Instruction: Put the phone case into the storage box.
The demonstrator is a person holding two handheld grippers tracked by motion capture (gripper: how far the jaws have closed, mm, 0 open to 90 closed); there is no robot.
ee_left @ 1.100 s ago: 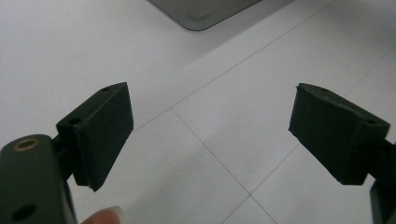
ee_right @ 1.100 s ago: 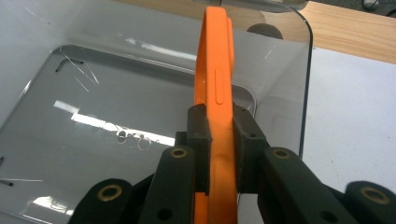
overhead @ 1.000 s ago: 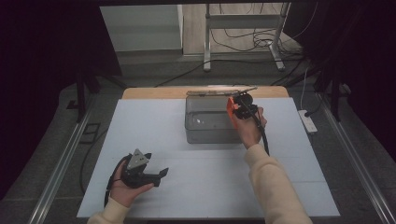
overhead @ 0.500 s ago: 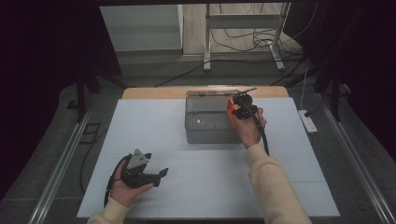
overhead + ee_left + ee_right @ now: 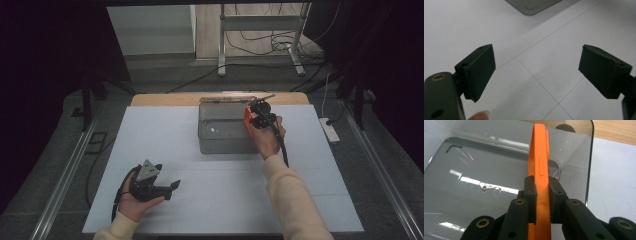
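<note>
Nothing has moved since a moment ago: the right tool (image 5: pixel 541 195) still pinches a thin orange case (image 5: pixel 539 165) tight by its edge, holding it over the clear grey box (image 5: pixel 222 132) at the far side of the table (image 5: pixel 150 145). The left tool (image 5: pixel 536 72) rests near the front of the table, wide open with nothing in it.

Left tongs (image 5: pixel 172 186) — black body, grey three-cornered plate on top, black cable looping behind; square matte-black pads (image 5: pixel 482 68), brass-ringed screw holes in the links. Right tongs (image 5: pixel 541 187) — black links with the same brass rings, black cable trailing. Sleeves (image 5: pixel 292 200) cream.
</note>
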